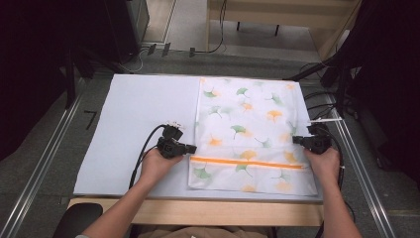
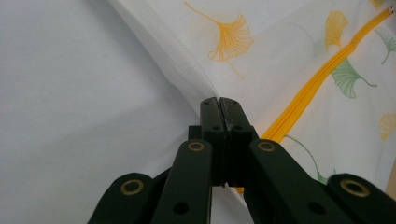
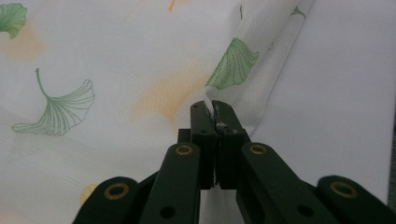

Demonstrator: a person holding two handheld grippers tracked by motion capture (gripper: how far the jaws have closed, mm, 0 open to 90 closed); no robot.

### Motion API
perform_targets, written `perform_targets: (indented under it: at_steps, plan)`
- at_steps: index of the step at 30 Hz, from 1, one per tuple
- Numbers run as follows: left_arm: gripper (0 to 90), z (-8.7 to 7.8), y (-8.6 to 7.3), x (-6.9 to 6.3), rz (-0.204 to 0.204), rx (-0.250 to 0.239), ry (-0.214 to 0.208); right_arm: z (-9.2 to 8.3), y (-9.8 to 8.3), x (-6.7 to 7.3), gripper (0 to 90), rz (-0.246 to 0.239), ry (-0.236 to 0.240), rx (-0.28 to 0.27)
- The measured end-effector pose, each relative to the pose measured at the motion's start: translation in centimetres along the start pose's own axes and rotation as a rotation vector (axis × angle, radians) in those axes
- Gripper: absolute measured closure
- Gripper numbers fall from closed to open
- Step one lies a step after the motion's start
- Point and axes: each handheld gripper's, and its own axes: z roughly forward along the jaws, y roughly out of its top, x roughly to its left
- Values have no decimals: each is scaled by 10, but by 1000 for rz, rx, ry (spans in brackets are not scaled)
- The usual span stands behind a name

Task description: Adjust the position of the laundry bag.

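Two opposite edges of a thin, mesh-woven, rectangular ginkgo-print zippered pillowcase (image 1: 247,134) are pinched by the clenched left tool (image 1: 191,148) and right tool (image 1: 295,140) on the smooth white surface (image 1: 138,114).

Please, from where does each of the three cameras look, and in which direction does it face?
High view: above the person's side, facing forward and down at the table; forearms, both hands show.
Left gripper view: rides the left gripper, facing the leaf-print cloth edge, jaws shut on it.
Right gripper view: rides the right gripper, pinching the opposite edge.
All views share the cloth.
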Motion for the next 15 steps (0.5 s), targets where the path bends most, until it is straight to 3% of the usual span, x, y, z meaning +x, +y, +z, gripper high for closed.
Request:
perform_targets:
  at_steps: [15]
  plan:
    - [900,-30,-16,24,-46,4,31,14,18,35,900,-95,49,42]
